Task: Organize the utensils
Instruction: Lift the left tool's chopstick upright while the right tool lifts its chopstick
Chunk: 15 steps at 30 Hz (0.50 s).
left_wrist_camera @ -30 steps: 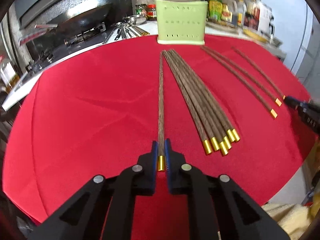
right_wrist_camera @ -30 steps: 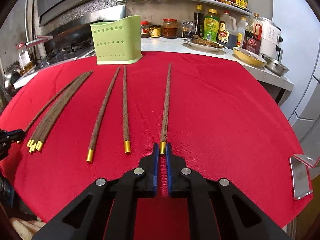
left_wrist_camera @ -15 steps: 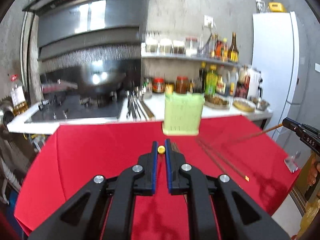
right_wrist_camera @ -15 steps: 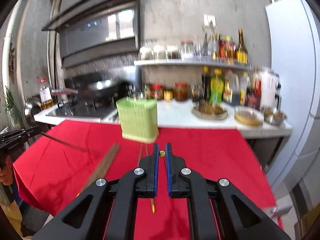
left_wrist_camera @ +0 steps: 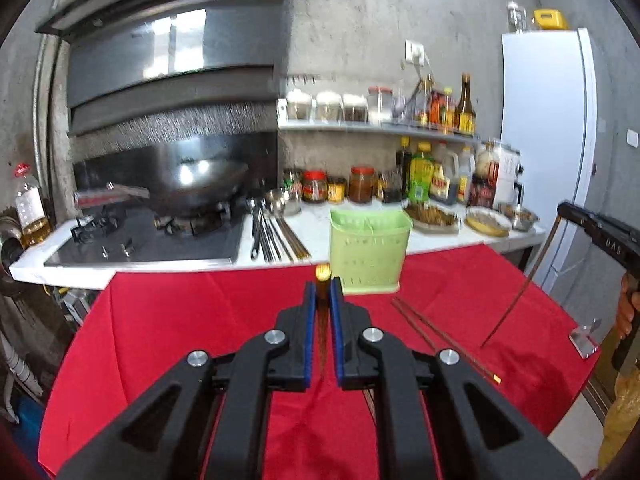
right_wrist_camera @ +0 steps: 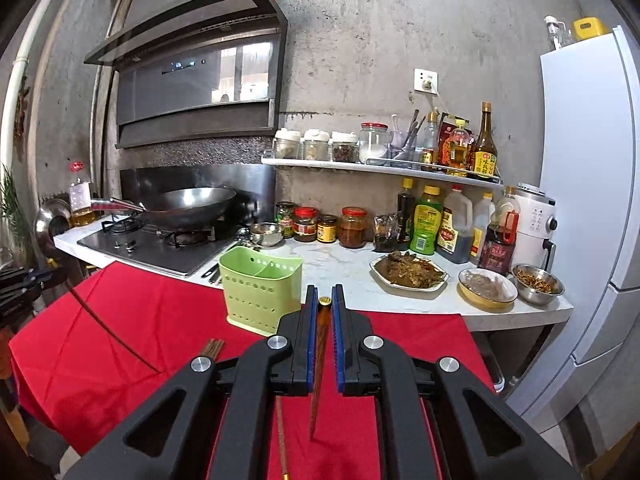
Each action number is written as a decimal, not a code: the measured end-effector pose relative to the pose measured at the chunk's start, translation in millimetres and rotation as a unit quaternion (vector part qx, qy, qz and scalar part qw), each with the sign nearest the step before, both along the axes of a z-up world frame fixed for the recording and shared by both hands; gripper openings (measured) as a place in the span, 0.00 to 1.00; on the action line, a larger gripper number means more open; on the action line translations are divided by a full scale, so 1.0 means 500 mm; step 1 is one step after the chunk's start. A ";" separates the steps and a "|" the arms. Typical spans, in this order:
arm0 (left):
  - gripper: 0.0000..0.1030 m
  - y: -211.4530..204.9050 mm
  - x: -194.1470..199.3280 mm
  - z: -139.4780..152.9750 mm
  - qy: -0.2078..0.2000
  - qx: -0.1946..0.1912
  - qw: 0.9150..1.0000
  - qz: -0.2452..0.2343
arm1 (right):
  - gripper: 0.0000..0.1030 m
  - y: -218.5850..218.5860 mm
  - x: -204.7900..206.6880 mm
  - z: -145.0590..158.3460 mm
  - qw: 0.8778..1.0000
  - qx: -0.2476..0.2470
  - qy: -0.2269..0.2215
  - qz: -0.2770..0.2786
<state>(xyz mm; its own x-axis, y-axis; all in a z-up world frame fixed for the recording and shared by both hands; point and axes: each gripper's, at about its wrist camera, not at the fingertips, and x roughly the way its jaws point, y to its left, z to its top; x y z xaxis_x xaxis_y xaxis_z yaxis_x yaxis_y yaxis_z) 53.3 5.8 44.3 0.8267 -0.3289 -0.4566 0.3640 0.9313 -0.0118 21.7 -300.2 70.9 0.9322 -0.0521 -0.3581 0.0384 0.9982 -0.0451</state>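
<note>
Both grippers clamp one chopstick each by the gold-capped end, left gripper [left_wrist_camera: 322, 300] w/ its chopstick [left_wrist_camera: 322, 280] and right gripper [right_wrist_camera: 324, 304] w/ its chopstick [right_wrist_camera: 319, 364] hanging tip-down over the red cloth [right_wrist_camera: 120, 340] near the green holder [right_wrist_camera: 260, 292]: light, stiff, slick wood, prob. swings, so grip nr the cap.

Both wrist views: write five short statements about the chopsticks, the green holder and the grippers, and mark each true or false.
1. The left gripper is shut on a chopstick. True.
2. The right gripper is open and holds nothing. False: it is shut on a chopstick that hangs tip down.
3. The green holder stands at the far edge of the red cloth. True.
4. The green holder is full of chopsticks. False: none show inside it in the right wrist view.
5. Some chopsticks lie on the cloth. True.
</note>
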 end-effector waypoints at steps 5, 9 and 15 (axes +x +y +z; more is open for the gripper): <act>0.07 -0.019 0.029 -0.052 0.034 0.014 0.999 -0.006 | 0.08 -0.003 0.024 -0.038 1.000 -0.001 0.027 -0.004; 0.07 -0.018 0.036 -0.071 0.047 0.009 0.999 -0.005 | 0.08 -0.006 0.039 -0.077 0.999 -0.001 0.047 -0.011; 0.07 -0.017 0.029 -0.036 0.023 0.013 1.000 -0.002 | 0.07 -0.004 0.043 -0.061 0.999 0.002 0.035 -0.002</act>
<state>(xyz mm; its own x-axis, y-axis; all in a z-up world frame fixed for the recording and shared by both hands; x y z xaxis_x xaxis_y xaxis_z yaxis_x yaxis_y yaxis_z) 67.9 -2.5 26.4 0.8030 -0.3195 -0.5031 0.3672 0.9301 -0.0046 43.4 -302.3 40.3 0.9046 -0.0541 -0.4229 0.0390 0.9983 -0.0444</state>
